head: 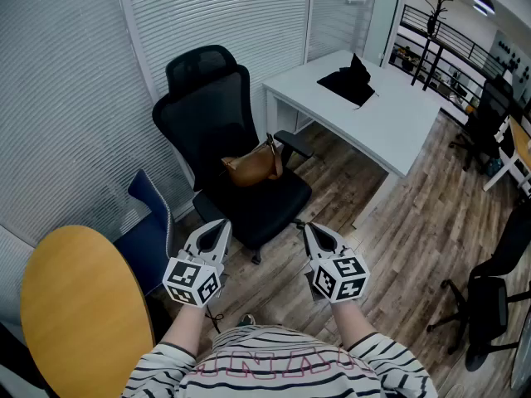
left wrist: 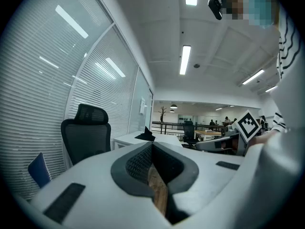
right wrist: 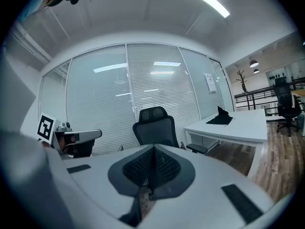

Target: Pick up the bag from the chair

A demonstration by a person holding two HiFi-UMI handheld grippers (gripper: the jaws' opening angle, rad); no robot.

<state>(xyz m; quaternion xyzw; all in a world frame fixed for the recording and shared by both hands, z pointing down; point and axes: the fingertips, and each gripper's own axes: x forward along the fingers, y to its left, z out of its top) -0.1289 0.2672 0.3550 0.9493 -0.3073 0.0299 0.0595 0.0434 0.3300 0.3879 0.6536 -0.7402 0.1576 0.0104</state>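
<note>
A small brown bag (head: 251, 167) lies on the seat of a black office chair (head: 217, 131), leaning against its backrest. In the head view my left gripper (head: 221, 225) and right gripper (head: 308, 228) hover side by side in front of the seat, well short of the bag, both shut with nothing between their jaws. The chair's back (left wrist: 86, 138) shows at the left of the left gripper view, and the chair (right wrist: 155, 129) sits above the shut jaws in the right gripper view. In both gripper views the bag is hidden.
A white desk (head: 365, 114) with a black item (head: 351, 82) on it stands to the chair's right. A round yellow table (head: 79, 309) and a blue chair (head: 149, 230) are at my left. More black chairs (head: 489, 297) stand on the wood floor at the right. Blinds line the wall behind.
</note>
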